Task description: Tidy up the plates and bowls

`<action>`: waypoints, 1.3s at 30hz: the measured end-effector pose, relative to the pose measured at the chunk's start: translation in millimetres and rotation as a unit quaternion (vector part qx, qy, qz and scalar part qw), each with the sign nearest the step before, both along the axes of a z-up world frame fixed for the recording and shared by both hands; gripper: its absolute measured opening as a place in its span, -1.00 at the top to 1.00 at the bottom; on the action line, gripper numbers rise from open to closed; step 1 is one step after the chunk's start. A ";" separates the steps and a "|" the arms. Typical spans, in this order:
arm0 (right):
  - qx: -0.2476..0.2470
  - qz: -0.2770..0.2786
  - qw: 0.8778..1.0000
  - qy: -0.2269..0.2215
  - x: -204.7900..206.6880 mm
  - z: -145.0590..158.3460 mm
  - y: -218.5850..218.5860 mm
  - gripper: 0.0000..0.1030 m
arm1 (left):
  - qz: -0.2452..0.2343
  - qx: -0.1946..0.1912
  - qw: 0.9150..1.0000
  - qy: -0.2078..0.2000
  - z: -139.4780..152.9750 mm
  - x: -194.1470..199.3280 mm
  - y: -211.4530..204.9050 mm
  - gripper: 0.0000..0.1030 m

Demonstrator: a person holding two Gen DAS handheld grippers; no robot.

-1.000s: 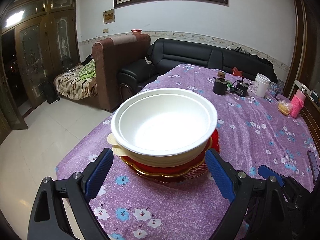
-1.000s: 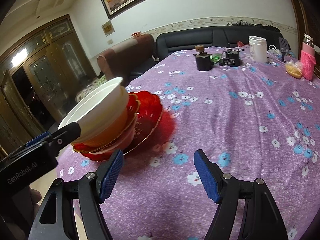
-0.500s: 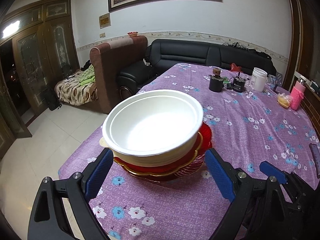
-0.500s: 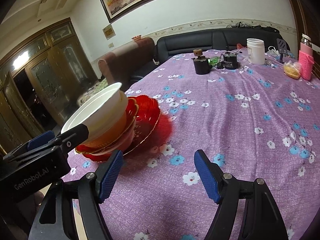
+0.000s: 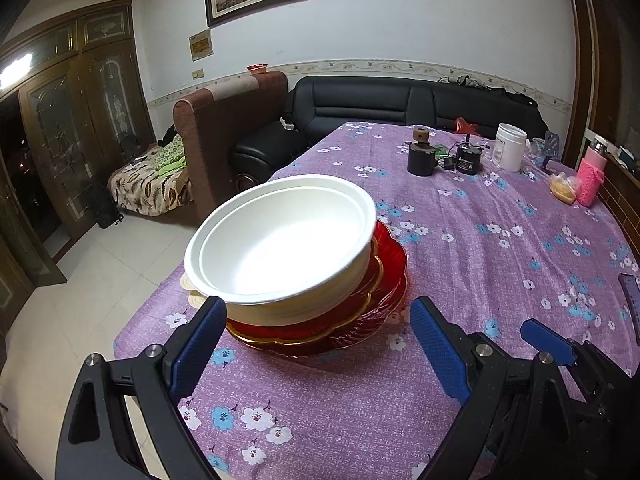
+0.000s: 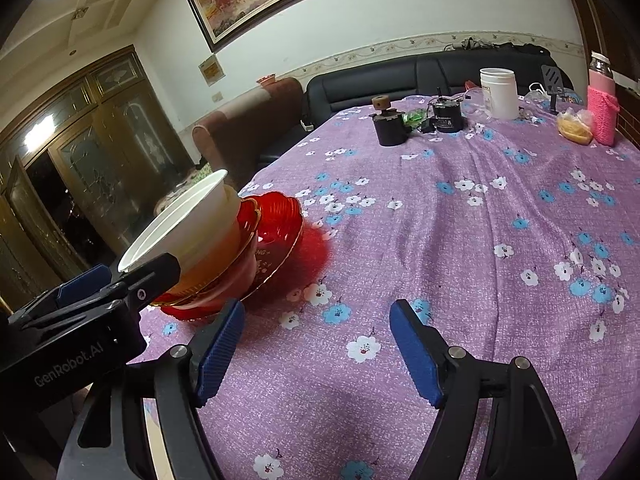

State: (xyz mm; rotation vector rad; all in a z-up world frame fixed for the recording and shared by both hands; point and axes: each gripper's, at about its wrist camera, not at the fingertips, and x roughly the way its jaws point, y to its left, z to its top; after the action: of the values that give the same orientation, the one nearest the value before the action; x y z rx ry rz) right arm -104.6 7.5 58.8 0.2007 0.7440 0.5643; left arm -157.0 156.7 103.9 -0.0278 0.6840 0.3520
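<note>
Plates and bowls sit nested in one stack near the table's left edge: a white bowl (image 5: 280, 240) on a cream bowl (image 5: 320, 300) over red glass plates (image 5: 384, 292). The left gripper (image 5: 316, 344) has drawn back over the last second, jaws wide and empty; the right gripper (image 6: 316, 348) hangs open beside it, so the stacking looks finished.

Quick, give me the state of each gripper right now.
Left gripper: open, holding nothing, its fingers either side of the near edge of the stack topped by the white bowl.
Right gripper: open, empty, over the tablecloth.
</note>
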 end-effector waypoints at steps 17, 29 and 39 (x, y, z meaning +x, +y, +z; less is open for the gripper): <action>-0.017 0.010 1.000 0.005 -2.0 -4.2 16.7 -0.55 | 0.004 -0.017 1.000 0.005 -7.6 0.4 14.4 -0.80; -0.033 0.020 0.999 0.004 -7.0 -4.8 34.9 -0.55 | 0.016 -0.052 0.998 0.021 -18.6 -1.6 41.6 -0.80; -0.042 0.029 0.999 0.003 -9.7 -4.5 46.0 -0.55 | 0.034 -0.060 0.997 0.025 -24.3 -8.8 58.6 -0.80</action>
State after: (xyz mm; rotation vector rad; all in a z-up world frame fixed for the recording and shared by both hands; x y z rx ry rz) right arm -114.3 53.5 54.3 0.1044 0.7801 0.5868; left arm -165.8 215.2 79.6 -0.1566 0.7544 0.3780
